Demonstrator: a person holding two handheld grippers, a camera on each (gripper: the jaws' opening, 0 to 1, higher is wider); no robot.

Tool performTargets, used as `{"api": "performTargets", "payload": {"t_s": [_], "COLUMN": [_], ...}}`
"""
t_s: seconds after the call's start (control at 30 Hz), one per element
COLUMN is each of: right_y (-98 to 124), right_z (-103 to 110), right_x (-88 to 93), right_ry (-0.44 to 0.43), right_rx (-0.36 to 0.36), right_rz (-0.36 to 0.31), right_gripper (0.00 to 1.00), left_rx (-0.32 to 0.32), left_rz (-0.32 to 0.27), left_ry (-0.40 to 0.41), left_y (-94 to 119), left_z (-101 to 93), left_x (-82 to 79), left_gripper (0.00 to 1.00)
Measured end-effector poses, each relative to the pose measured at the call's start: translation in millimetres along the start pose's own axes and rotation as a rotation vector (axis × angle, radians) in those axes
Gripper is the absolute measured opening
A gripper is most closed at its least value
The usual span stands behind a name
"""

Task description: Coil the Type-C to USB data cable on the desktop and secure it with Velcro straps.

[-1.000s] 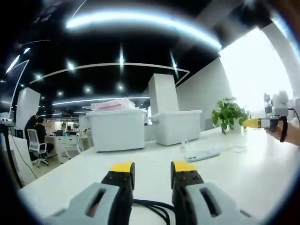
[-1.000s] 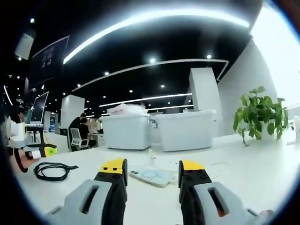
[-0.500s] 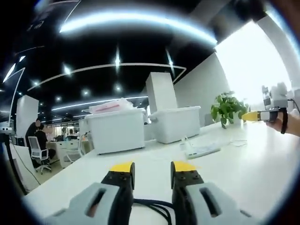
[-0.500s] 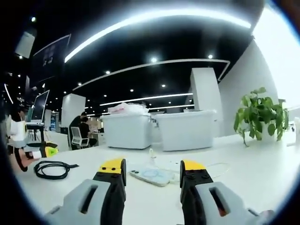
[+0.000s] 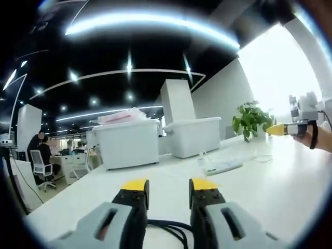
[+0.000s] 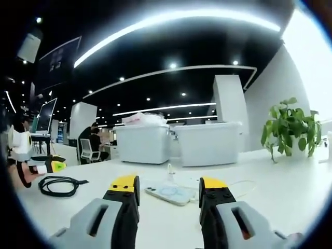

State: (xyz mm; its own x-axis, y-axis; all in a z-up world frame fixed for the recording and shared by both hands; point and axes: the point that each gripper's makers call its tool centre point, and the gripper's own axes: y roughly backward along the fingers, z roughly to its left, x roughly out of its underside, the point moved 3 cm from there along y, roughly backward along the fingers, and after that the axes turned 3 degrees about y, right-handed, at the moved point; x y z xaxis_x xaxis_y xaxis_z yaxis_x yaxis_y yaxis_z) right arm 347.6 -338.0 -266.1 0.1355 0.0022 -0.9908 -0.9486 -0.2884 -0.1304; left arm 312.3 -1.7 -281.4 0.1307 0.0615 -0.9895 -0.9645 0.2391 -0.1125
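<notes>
Your left gripper [image 5: 167, 187] sits low over the white desk [image 5: 270, 192] with its jaws narrowly apart and nothing between the tips. The black data cable [image 5: 171, 228] lies on the desk between the jaw bases, at 6 o'clock in the left gripper view. In the right gripper view the same cable [image 6: 58, 185] is a loose loop at 9 o'clock, just beside the left gripper [image 6: 49, 166], and it looks unsecured, so I judge the coiling barely begun. I cannot make out a Velcro strap.

Your right gripper [image 6: 168, 188] has its jaws moderately wide and empty, well apart from the cable. A phone [image 6: 168, 193] lies beyond its tips at 6 o'clock, with a thin white cord [image 6: 236, 185] trailing toward 4 o'clock.

The risks from here:
- The left jaws may close above the cable and miss it, because it lies behind the tips
- A one-sided pull may drag the loop open
- Sweeping the right gripper across could knock the phone or snag the white cord
</notes>
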Motion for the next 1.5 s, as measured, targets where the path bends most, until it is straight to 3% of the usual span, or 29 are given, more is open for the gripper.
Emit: {"api": "performTargets", "payload": {"t_s": [1.5], "right_y": [-2.9], "right_z": [4.5], "right_x": [5.5], "right_ry": [-0.011], "right_rx": [-0.032], "right_rz": [0.018], "right_gripper": [0.46], "left_rx": [0.016], "left_rz": [0.02], "left_ry": [-0.001], "left_y": [-0.7], "left_z": [-4.0], "left_x": [3.0], "left_gripper": [0.32]}}
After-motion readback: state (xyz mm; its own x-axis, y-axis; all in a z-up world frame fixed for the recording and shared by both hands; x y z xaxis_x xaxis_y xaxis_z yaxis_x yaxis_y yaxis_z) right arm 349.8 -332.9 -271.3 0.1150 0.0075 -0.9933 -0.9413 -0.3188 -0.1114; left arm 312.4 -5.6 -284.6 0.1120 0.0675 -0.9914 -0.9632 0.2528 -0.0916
